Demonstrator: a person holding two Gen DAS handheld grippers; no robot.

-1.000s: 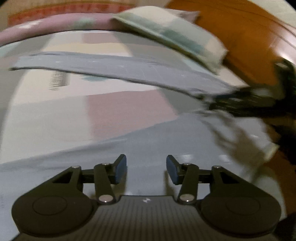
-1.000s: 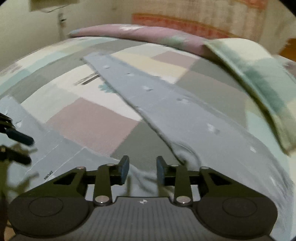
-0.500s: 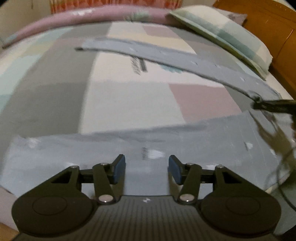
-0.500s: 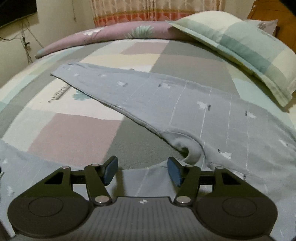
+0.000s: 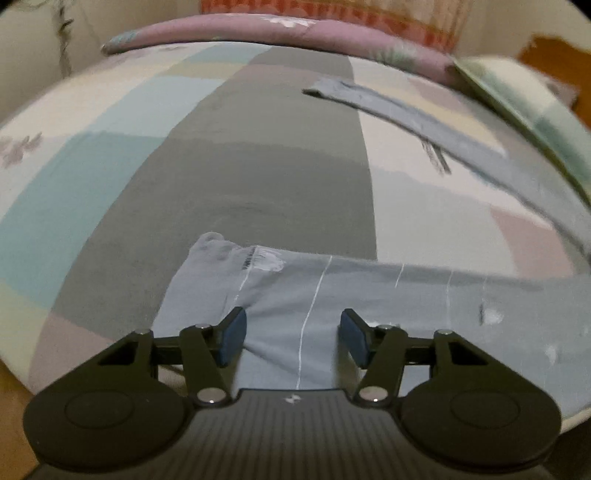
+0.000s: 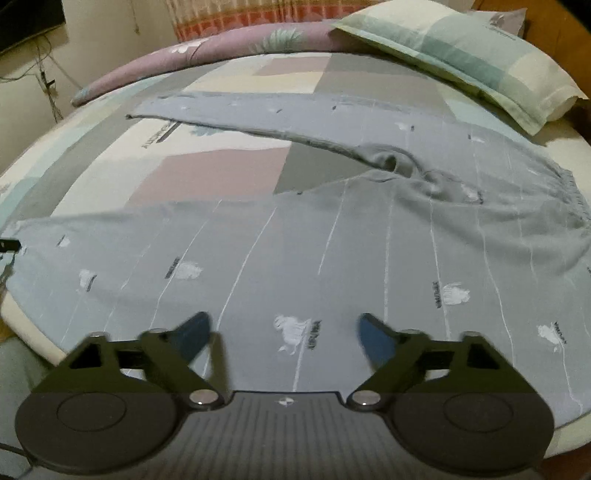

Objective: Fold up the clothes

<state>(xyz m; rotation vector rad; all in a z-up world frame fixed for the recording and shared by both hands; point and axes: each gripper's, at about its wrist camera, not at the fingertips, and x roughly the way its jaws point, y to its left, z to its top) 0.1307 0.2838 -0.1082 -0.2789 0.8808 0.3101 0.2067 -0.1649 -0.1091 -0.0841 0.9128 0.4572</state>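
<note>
Patchwork-sheeted bed (image 6: 229, 173), checked pillow (image 6: 472, 55), cream wall (image 6: 110, 40), patterned curtain (image 6: 258, 14).

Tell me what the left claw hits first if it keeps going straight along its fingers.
The left claw, open, points low over the grey-blue pajama pants. Going straight on, it would likely meet the near trouser leg's fabric first, close to its cuff end, then the patchwork bedsheet beyond. Depth is hard to judge here.
</note>
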